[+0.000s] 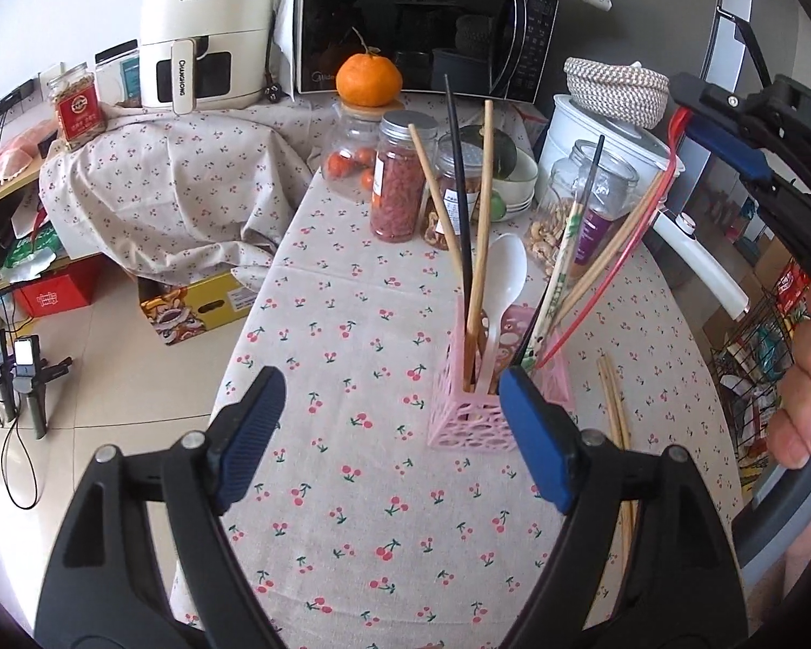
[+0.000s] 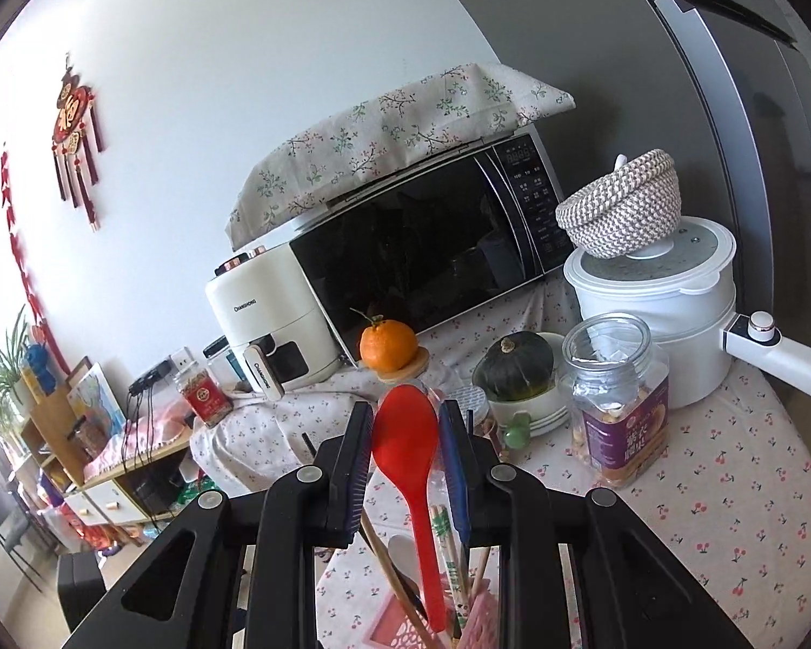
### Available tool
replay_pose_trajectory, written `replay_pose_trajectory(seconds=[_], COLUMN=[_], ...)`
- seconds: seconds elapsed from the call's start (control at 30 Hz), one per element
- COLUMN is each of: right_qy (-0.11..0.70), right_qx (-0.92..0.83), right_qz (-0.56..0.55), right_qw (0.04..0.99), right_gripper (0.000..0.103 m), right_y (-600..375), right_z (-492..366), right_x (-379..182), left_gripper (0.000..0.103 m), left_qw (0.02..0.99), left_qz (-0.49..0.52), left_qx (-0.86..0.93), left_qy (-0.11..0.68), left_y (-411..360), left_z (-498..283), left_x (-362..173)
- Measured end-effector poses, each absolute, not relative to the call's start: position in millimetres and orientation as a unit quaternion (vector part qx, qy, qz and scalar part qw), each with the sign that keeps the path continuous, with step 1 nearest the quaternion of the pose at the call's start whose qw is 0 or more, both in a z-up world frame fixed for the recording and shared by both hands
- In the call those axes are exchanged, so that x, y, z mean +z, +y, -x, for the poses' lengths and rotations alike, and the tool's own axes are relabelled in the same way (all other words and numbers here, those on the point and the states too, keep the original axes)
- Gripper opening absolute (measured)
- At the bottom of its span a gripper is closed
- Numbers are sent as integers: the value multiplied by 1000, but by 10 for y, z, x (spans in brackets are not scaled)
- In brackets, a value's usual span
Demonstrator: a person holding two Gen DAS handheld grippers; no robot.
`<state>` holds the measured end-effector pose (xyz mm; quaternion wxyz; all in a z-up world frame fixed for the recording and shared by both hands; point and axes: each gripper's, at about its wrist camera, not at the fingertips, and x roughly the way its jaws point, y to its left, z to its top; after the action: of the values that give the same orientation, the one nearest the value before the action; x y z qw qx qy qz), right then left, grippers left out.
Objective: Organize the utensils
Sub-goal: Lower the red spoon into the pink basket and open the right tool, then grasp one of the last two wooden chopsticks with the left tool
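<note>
Red spoon [image 2: 405, 446] clamped between right gripper [image 2: 405, 465] pads, above pink holder [image 1: 478, 411] on cherry-print tablecloth [image 1: 351, 459]. Left gripper [image 1: 392, 438] spread, empty. Microwave [image 1: 405, 21], air fryer [image 1: 205, 27] behind.

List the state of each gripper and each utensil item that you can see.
left gripper: open, empty
right gripper: shut on red spoon
red spoon: held, handle down in holder
pink holder: upright
white spoon: standing in holder
loose chopsticks: flat on tablecloth
</note>
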<state>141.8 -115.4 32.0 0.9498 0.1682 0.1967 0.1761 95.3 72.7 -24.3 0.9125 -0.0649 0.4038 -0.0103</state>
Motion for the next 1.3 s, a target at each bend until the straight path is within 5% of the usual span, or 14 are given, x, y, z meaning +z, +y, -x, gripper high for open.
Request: replay_pose_trajectory(seconds=[0.27,0.4,0.9,1.3], right_qy=[235,227,335,440], right_qx=[190,195,103,59], right_qz=[-165,-153,-129,-103], right_qw=[939,942,928,890], right_gripper=[28,49,74,78], right_y=[-1090,-1145,-1966,-2391], right_z=[-1461,-1347,-1001,-830], right_x=[112,223,175,-345], left_gripper=[83,87,92,92], left_qw=[911,912,904,881], left_qz=[57,53,57,17], left_qx=[-15,-18,-54,-93], left_qy=[408,407,421,464], left_y=[709,706,594,149], left_z=[-953,-919,-761,-634], left_x=[-263,-257,-237,-469])
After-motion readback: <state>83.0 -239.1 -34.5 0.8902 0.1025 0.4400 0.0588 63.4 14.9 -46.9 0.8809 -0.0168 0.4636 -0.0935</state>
